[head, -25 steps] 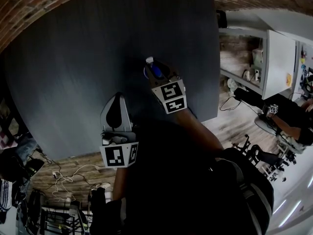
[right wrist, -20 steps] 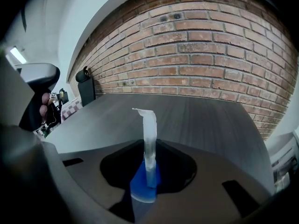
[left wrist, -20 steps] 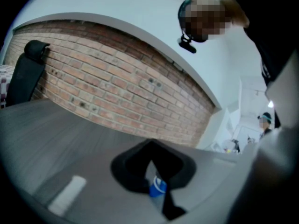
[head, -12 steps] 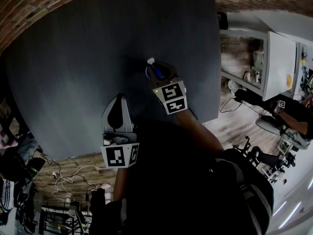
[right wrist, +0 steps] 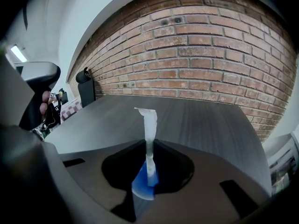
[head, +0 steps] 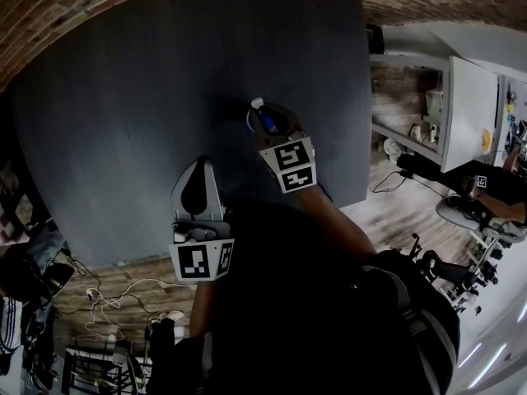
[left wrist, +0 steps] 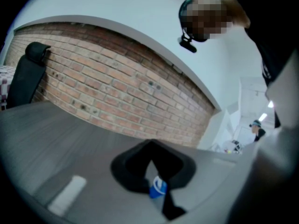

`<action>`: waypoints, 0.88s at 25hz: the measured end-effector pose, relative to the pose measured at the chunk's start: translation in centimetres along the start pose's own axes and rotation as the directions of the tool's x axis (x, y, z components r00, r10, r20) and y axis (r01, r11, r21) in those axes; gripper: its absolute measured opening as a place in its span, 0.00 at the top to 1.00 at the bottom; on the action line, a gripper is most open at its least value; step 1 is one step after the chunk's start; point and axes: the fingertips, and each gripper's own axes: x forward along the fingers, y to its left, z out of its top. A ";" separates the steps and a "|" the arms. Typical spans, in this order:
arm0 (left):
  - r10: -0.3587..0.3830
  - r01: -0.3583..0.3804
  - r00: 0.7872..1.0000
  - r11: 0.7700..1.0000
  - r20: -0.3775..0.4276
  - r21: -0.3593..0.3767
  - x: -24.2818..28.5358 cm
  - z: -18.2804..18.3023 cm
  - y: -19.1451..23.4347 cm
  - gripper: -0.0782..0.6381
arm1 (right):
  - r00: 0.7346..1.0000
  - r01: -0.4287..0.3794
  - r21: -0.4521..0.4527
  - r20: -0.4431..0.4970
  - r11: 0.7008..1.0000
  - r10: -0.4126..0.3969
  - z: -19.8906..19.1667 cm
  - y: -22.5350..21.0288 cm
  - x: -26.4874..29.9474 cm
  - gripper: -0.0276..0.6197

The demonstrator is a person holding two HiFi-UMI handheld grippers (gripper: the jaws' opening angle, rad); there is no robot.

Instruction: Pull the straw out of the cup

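Observation:
A small blue cup point(head: 261, 123) stands on the dark table point(head: 148, 81), and a white paper-wrapped straw point(right wrist: 150, 129) rises from it. My right gripper point(right wrist: 149, 146) is shut on the straw just above the cup point(right wrist: 140, 183). From the head view only the straw's tip point(head: 256, 103) shows past the right gripper point(head: 266, 112). My left gripper point(head: 200, 164) hovers nearer the table's front edge, left of the cup. Its jaws meet at a point with nothing between them. In the left gripper view the cup point(left wrist: 158, 189) shows through the gripper's dark opening.
The table's right edge point(head: 365, 97) drops to a wooden floor. White shelving point(head: 461, 97) and a seated person point(head: 494, 200) are beyond it. Cables point(head: 107, 303) lie on the floor below the front edge. A black chair point(left wrist: 25, 73) stands by the brick wall.
My right gripper, with the straw in it, has drifted slightly to the right and toward me. My left gripper has stayed where it was.

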 end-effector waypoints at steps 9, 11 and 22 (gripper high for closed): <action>-0.010 0.009 0.999 1.000 0.035 0.015 -0.9 1.3 -1.3 0.88 | 0.999 0.012 -0.008 0.040 1.000 -0.012 1.2 -0.3 -1.7 0.89; -0.011 0.010 0.999 1.000 0.046 0.018 -1.3 1.8 -1.4 0.88 | 0.999 0.014 -0.010 0.052 1.000 -0.014 1.6 -0.1 -2.2 0.89; -0.036 0.032 0.994 0.998 0.099 0.048 -4.0 4.0 -3.7 0.88 | 0.991 0.027 -0.021 0.132 0.999 -0.024 3.8 0.9 -6.2 0.89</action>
